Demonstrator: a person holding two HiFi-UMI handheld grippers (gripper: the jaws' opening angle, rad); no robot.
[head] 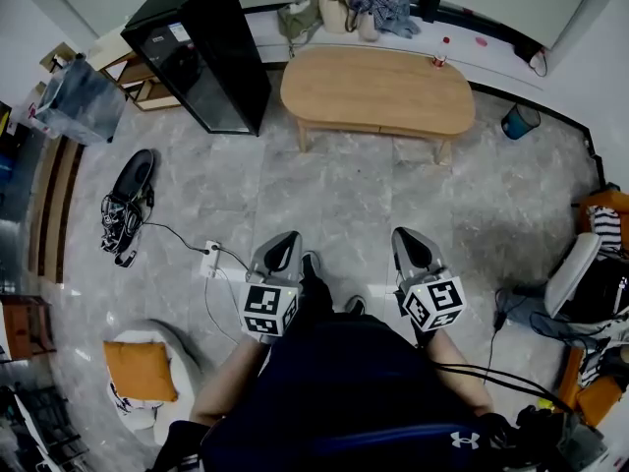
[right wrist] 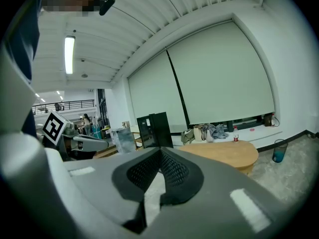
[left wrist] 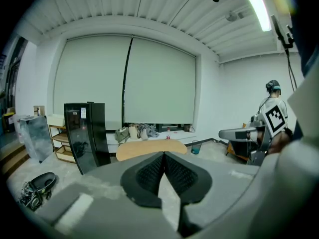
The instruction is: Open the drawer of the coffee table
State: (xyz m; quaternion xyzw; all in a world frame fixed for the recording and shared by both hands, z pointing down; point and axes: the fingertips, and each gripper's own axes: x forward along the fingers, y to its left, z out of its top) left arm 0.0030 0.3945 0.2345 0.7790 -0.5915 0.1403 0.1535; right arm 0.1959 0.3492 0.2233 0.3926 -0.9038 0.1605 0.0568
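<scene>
Not begun yet. Far back from the wooden desk (head: pixel 378 88), with a wide stretch of bare floor (head: pixel 344 200) in between. No drawer seen pulled out. Too small from here to pick out a drawer front or a handle under the top.

On the left gripper (head: pixel 283 249), fingers (left wrist: pixel 147 176) pressed together, nothing between them. Same on the right gripper (head: pixel 411 247): fingers (right wrist: pixel 174 173) together, nothing held. Both pointed toward the desk.

Left to do: walk up close, open the fingers, take hold of the drawer front, pull it out.

Lots of room straight ahead. To the left, a tall black cabinet (head: pixel 201 47) just beside that end of the desk, so less room for swinging an arm there. Near the right end, a small blue bin (head: pixel 519 121). Down by the feet, a white plug box (head: pixel 210 260) with wires across the floor, easy to trip on. Behind the desk, a long ledge with bags (head: pixel 344 10). Round desk edges, no sharp corners to bump.
</scene>
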